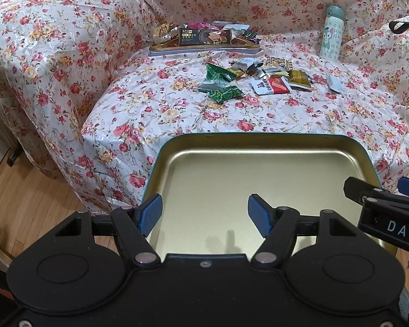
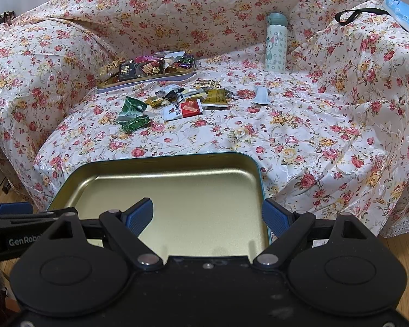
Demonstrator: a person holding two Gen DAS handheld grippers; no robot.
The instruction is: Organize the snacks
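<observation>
Snacks wait unsorted while an empty gold-lined tin lid (image 1: 259, 169) sits at the sofa's front edge, directly under both tools. The left gripper (image 1: 203, 212) hangs over the lid's near half with its blue pads spread wide and nothing between them; the right gripper (image 2: 207, 215) does the same, one pad over the lid's floor and the other just outside its right rim. Neither appears to be holding the lid, though the near rim is hidden under the tool bodies, so contact there cannot be ruled out.

Well ahead of the fingers, loose snacks (image 2: 174, 103) lie scattered on the floral sofa cover (image 2: 313, 141): green wrappers (image 1: 220, 84), a red-and-white packet (image 1: 271, 85), gold and silver pieces, and one pale packet (image 2: 261, 95) set apart to the right. Beyond them a second tin (image 1: 204, 50) against the backrest is already piled with sweets, so the sorting looks partly done, with the scattered pile left to gather.

A pale green bottle (image 2: 276, 43) stands farther right. Wrapper print is too small to read, and how many pieces overlap in the pile cannot be counted.
</observation>
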